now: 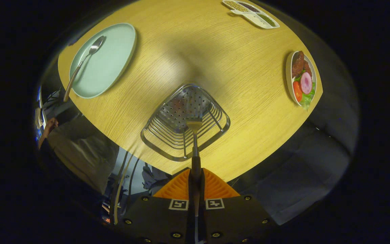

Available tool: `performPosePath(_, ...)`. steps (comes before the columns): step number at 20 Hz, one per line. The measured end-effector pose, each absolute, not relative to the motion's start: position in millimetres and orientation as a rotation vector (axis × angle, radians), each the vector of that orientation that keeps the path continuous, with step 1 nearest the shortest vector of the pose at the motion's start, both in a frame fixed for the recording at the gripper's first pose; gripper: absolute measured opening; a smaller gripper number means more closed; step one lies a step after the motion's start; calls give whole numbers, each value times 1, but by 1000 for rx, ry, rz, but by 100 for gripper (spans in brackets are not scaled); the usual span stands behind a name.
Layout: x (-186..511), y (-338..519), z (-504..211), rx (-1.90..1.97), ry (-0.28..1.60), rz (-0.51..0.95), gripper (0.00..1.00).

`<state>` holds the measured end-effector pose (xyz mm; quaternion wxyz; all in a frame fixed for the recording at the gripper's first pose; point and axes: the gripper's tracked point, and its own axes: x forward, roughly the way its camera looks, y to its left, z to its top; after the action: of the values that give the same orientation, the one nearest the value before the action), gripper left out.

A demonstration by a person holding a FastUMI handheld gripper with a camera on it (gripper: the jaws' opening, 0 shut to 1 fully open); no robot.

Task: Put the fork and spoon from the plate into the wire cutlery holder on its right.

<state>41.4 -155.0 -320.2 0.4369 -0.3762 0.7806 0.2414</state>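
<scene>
My gripper (195, 179) is shut on the handle of a metal fork (194, 127). The fork points straight ahead and down, its tines over the open top of the wire cutlery holder (215, 130). The holder is a square wire basket with a perforated metal bottom, seen from above on the wooden table (215, 61). Beyond it to the left lies a pale green plate (113, 64). A metal spoon (81, 64) rests on that plate, bowl at the far end, handle sticking out over the plate's near rim and the table edge.
A small plate of model food (301, 81) sits near the table's right edge. A divided white dish with grains (251, 13) lies at the far side. A person's leg and hand (49, 127) show below the table's left edge, with cables on the floor.
</scene>
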Motion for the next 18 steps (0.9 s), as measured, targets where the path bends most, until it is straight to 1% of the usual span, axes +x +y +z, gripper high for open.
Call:
performPosePath(2, 44, -152, -321, -947, 1975, 599, 4)
performPosePath(4, 47, -153, -323, -964, 1991, 589, 9)
performPosePath(6, 53, -153, -322, -971, 1976, 584, 10)
performPosePath(8, 62, -154, -316, -984, 1941, 575, 13)
performPosePath(9, 62, -154, -315, -978, 1934, 577, 33)
performPosePath(10, 62, -154, -310, -965, 1927, 576, 38)
performPosePath(13, 63, -151, -300, -895, 1878, 568, 39)
performPosePath(18, 60, -136, -274, -666, 1789, 544, 39)
